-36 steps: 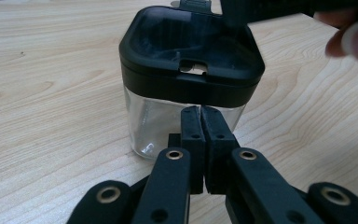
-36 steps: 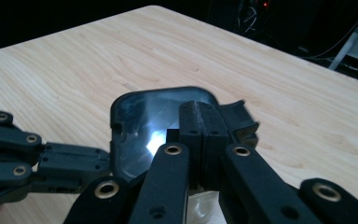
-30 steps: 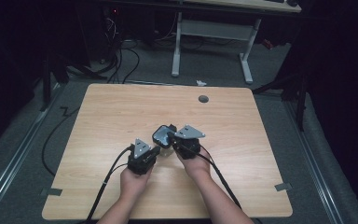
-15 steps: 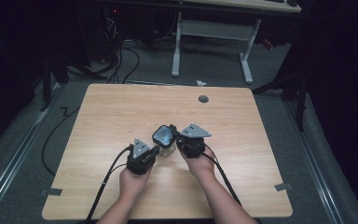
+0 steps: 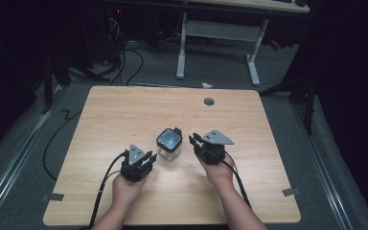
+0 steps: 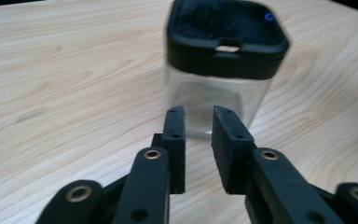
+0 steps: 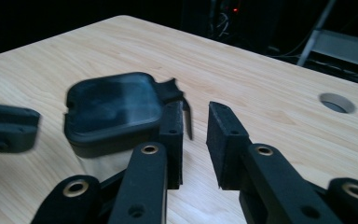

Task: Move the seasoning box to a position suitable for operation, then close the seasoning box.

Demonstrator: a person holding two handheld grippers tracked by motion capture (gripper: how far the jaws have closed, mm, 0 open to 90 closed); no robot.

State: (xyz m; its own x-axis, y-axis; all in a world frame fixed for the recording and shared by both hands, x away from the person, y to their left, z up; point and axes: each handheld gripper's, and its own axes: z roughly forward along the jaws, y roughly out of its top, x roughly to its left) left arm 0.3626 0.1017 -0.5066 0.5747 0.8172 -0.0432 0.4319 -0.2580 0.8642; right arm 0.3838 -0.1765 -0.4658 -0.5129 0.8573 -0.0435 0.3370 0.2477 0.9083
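A clear square jar (image 5: 168,143) with a black lid stands upright at the middle of the wooden table (image 5: 124,110). My left gripper (image 5: 148,158) sits just to its near left. In the left gripper view the jar (image 6: 223,70) rises right beyond the gripper (image 6: 198,112), whose jaws have just been opening and stand apart with nothing between them. My right gripper (image 5: 195,142) is a short way to the jar's right. Its jaws (image 7: 195,109) have likewise just been opening and hold nothing, with the jar's lid (image 7: 114,109) to their left.
A round cable hole (image 5: 209,101) sits near the table's far edge. Tape marks lie near the front corners (image 5: 52,197) (image 5: 291,192). A white desk frame (image 5: 220,28) and floor cables (image 5: 129,57) lie behind the table. The left gripper (image 7: 7,126) shows at the right gripper view's left edge.
Both grippers were close together at the jar a second ago. Now the right one has drawn off to the right, the left one back a little, and the jar stands free between them.
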